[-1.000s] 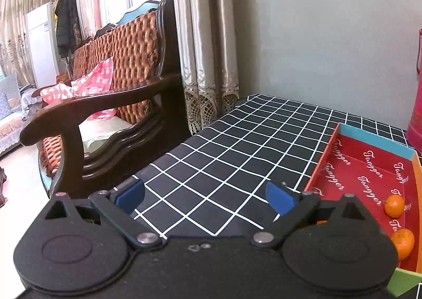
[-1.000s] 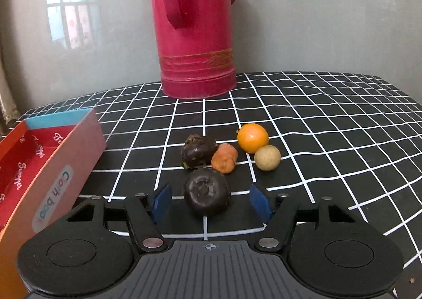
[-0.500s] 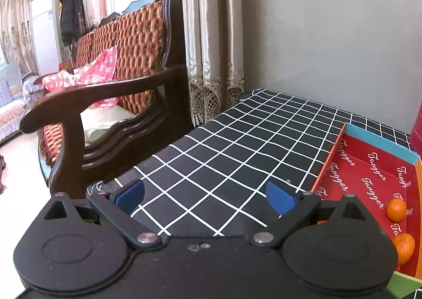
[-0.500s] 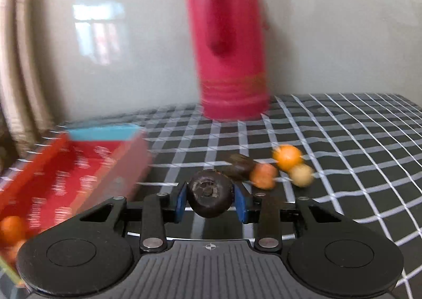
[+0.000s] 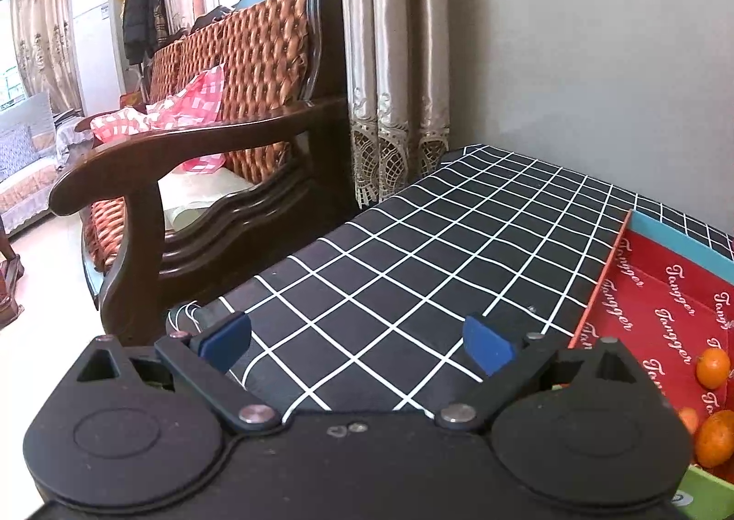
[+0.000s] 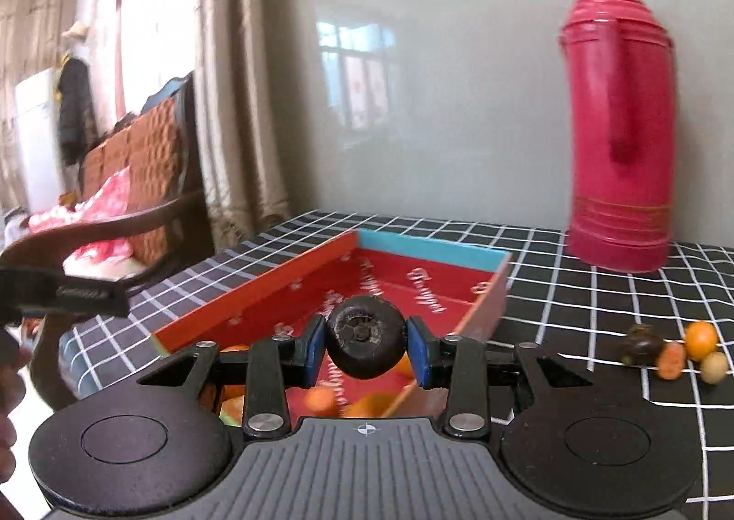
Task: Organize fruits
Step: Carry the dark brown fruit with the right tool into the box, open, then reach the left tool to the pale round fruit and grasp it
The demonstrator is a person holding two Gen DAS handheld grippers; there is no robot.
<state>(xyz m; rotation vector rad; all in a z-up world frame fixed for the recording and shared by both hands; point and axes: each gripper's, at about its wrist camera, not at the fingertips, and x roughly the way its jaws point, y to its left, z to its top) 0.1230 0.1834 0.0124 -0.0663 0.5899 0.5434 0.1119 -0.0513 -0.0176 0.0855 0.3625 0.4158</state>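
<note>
My right gripper (image 6: 365, 345) is shut on a dark round mangosteen (image 6: 365, 343) and holds it above the near end of the red box (image 6: 257, 290). Oranges (image 6: 321, 398) lie in the box below it. Several fruits stay on the cloth at the right: another mangosteen (image 6: 641, 343), an orange (image 6: 700, 333), a small reddish fruit (image 6: 670, 359) and a pale round one (image 6: 714, 367). My left gripper (image 5: 357, 339) is open and empty over the checked tablecloth (image 5: 413, 272), left of the red box (image 5: 660, 313), where two oranges (image 5: 712, 366) show.
A tall red thermos (image 6: 619, 144) stands at the back right by the wall. A wooden sofa (image 5: 206, 144) stands past the table's left edge. Curtains (image 5: 394, 61) hang in the corner. The other gripper's handle (image 6: 59, 290) shows at the left.
My right gripper closed on the mangosteen, lifted it and swung left over the red box. The left gripper stayed open and drifted slightly.
</note>
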